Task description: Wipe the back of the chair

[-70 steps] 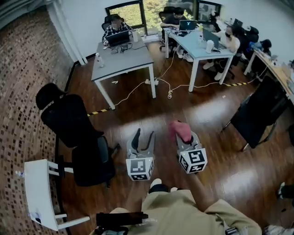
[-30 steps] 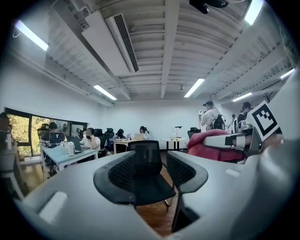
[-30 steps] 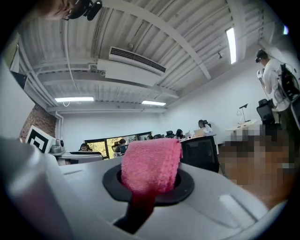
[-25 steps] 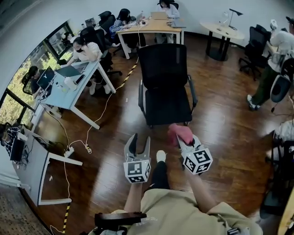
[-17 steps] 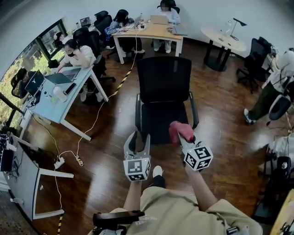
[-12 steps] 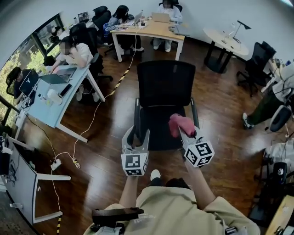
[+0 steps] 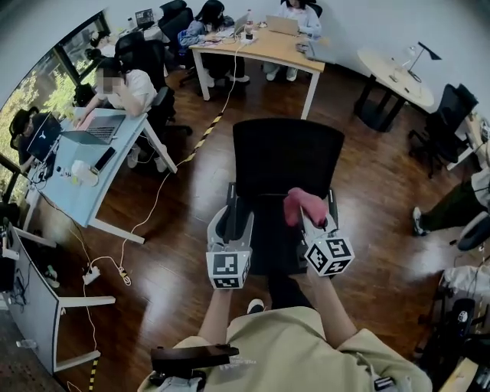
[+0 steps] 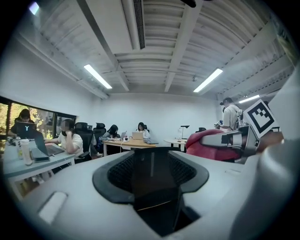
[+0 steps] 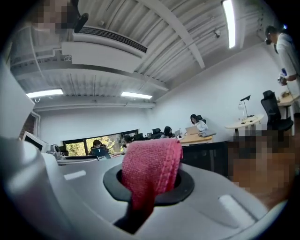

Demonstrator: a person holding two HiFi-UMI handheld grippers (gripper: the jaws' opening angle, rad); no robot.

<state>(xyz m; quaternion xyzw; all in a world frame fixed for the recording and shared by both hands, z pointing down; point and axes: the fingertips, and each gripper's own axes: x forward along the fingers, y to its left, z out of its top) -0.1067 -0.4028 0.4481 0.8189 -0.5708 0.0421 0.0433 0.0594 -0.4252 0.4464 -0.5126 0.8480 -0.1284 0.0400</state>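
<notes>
Office floor (image 7: 176, 222): one black chair (image 7: 287, 157); left tongs (image 7: 233, 220) wide, right tongs (image 7: 312, 220) clamp one pink cloth (image 7: 297, 205).

Open office with dark glossy wood floor (image 7: 375, 199), white walls (image 7: 367, 23) and strip lights (image 8: 97, 76) overhead. A pale blue table (image 7: 73, 157) (people (image 7: 126, 80) seated, laptops (image 7: 88, 126) open) stands beside windows (image 7: 42, 96); a wooden table (image 7: 260, 50) farther back.

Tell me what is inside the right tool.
A pink terry cloth is clamped in the right tool; the cloth's lower end, deep between the jaws, is covered.
</notes>
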